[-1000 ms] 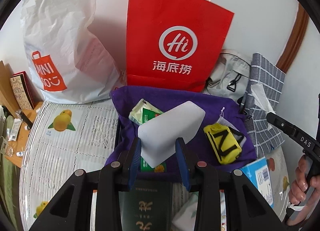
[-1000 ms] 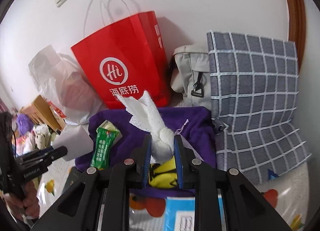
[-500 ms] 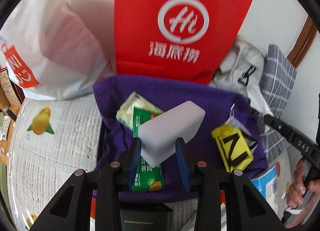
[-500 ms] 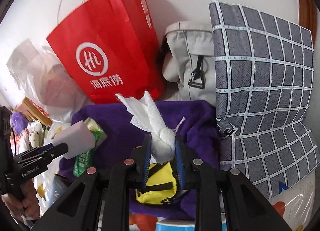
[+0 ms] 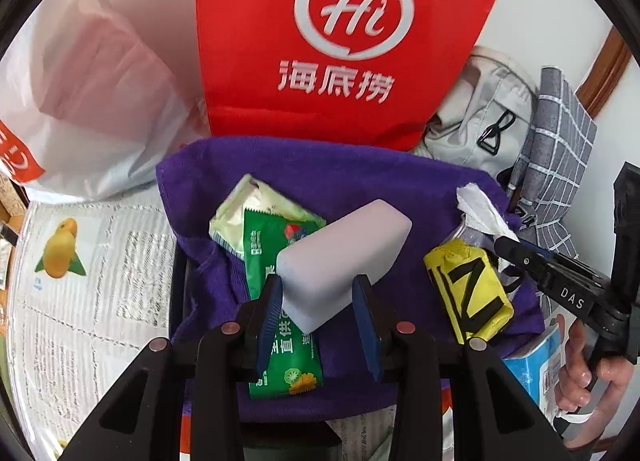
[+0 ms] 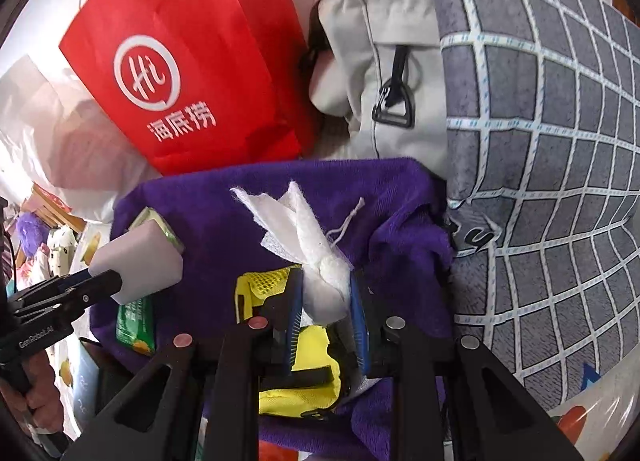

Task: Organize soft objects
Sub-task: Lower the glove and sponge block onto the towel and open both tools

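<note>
My left gripper (image 5: 318,293) is shut on a pale grey sponge block (image 5: 344,253), held above a purple cloth-lined box (image 5: 360,181). In the box lie a green snack packet (image 5: 276,301), a pale green packet (image 5: 248,213) and a yellow pouch (image 5: 468,297) with black straps. My right gripper (image 6: 325,301) is shut on a crumpled white tissue (image 6: 308,237), low over the yellow pouch (image 6: 296,385) and the purple cloth (image 6: 224,213). The right gripper (image 5: 508,241) with its tissue (image 5: 480,213) shows at the right of the left wrist view. The left gripper (image 6: 104,281) with the sponge (image 6: 140,261) shows at the left of the right wrist view.
A red paper bag (image 5: 340,41) stands behind the box against the wall, with a white plastic bag (image 5: 88,93) to its left. A grey backpack (image 6: 384,73) and a grey checked cushion (image 6: 552,181) crowd the right. A blue-white box (image 5: 544,365) lies at front right on the fruit-print tablecloth (image 5: 92,261).
Both grippers have come down and closer to the purple box, each still holding its item. The tissue has moved into the left wrist view at the right.
</note>
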Demonstrator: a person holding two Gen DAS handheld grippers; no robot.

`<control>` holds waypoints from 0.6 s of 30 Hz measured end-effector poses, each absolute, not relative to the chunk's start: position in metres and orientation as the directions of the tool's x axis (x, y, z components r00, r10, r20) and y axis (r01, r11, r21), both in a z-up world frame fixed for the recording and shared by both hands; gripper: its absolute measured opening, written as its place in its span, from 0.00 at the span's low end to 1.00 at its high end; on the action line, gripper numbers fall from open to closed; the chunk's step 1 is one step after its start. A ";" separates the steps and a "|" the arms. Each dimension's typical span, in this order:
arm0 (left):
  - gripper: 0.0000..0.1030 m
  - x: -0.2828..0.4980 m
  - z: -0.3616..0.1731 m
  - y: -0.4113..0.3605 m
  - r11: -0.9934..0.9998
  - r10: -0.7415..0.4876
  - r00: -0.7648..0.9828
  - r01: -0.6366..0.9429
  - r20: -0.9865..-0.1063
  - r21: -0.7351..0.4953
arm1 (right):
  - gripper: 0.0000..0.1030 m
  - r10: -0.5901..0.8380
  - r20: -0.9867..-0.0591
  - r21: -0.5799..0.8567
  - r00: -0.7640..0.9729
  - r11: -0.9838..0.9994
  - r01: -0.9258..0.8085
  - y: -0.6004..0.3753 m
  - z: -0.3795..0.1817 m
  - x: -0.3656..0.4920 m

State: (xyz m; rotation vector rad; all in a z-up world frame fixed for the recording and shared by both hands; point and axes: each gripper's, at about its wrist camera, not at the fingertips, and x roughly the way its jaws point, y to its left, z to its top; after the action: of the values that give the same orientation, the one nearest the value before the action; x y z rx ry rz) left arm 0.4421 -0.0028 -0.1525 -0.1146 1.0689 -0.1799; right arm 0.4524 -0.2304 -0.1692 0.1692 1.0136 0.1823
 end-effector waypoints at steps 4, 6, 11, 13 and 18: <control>0.35 0.444 -0.157 -0.004 0.980 -0.199 0.461 0.092 -0.865 -0.177 | 0.23 0.224 -0.843 0.210 0.490 0.974 -0.084 -0.227 -0.178 0.455; 0.35 0.444 -0.158 -0.005 0.981 -0.196 0.458 0.094 -0.867 -0.172 | 0.27 0.234 -0.840 0.213 0.490 0.972 -0.100 -0.225 -0.177 0.454; 0.35 0.443 -0.156 -0.004 0.968 -0.251 0.445 0.104 -0.860 -0.229 | 0.44 0.242 -0.814 0.207 0.528 0.970 -0.126 -0.223 -0.166 0.448; 0.35 0.442 -0.158 -0.005 0.963 -0.268 0.426 0.113 -0.864 -0.243 | 0.45 0.241 -0.806 0.201 0.541 0.971 -0.132 -0.223 -0.161 0.446; 0.42 0.443 -0.168 -0.012 0.968 -0.249 0.375 0.105 -0.893 -0.226 | 0.47 0.248 -0.786 0.207 0.566 0.969 -0.137 -0.225 -0.149 0.440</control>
State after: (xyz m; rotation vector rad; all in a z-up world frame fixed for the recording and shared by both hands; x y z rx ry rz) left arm 0.4426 -0.0116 -0.1683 -0.1397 1.1655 -0.2278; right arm 0.4402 -0.2254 -0.1490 0.1276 0.9434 0.2269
